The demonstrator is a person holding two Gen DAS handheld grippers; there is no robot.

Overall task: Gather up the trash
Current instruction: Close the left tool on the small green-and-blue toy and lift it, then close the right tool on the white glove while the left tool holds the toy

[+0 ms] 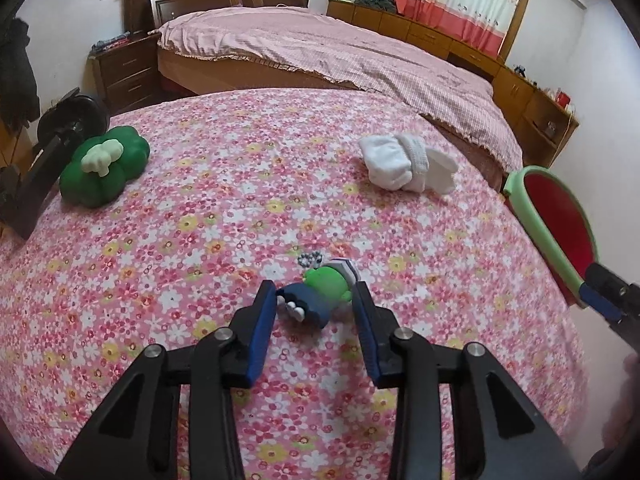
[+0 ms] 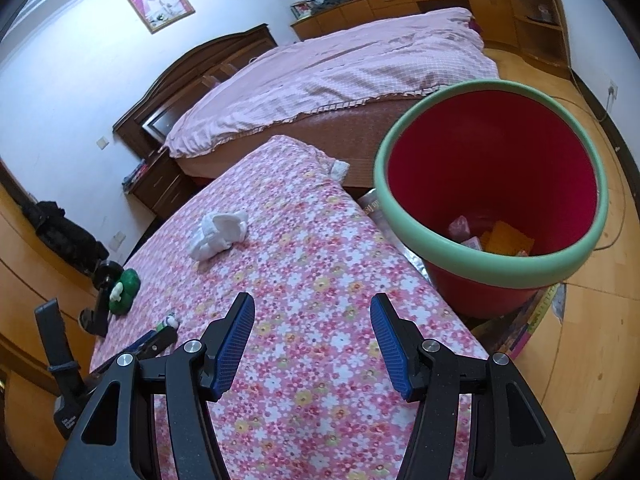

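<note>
A small green-and-navy toy figure is seen lying on the floral-covered table, framed by the spread blue pads of the left gripper; whether the pads touch it cannot be told. Beyond the figure, a rolled white cloth is found to the far right and a green pepper toy to the far left. The right gripper is held spread and empty above the table. A red bin with a green rim, containing some scraps, is placed just past the table's right edge.
</note>
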